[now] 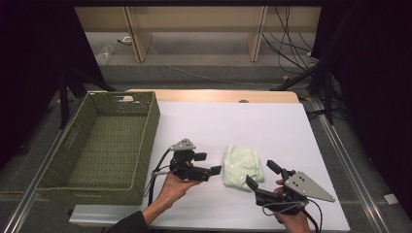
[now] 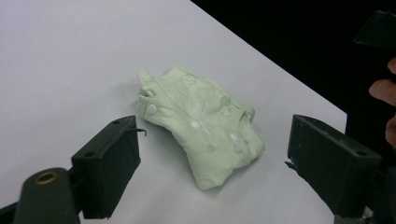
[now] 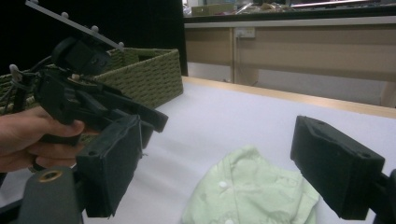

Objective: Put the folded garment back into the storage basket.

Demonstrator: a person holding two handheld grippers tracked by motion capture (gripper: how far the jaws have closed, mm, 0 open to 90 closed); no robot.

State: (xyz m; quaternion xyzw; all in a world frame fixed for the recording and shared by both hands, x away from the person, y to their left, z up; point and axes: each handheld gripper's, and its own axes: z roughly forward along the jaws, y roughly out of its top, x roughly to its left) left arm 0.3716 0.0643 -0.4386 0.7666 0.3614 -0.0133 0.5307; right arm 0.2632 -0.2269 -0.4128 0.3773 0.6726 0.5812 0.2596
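The folded green garment (image 1: 242, 165) lies alone on the white counter (image 1: 233, 121), with bare surface on all sides. It is flanked by the left gripper (image 1: 210, 164) and the right gripper (image 1: 261, 174), both held with fingers spread wide. The woven basket (image 1: 141, 141) stands at the counter's left, well apart from the garment; its interior is unobstructed.

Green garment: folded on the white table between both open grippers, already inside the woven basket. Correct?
Not quite. The green garment is folded and lies between the open left gripper and the open right gripper, but it sits on the white table, not in the woven basket. The high view shows the basket apart, at the table's left, with nothing in it.
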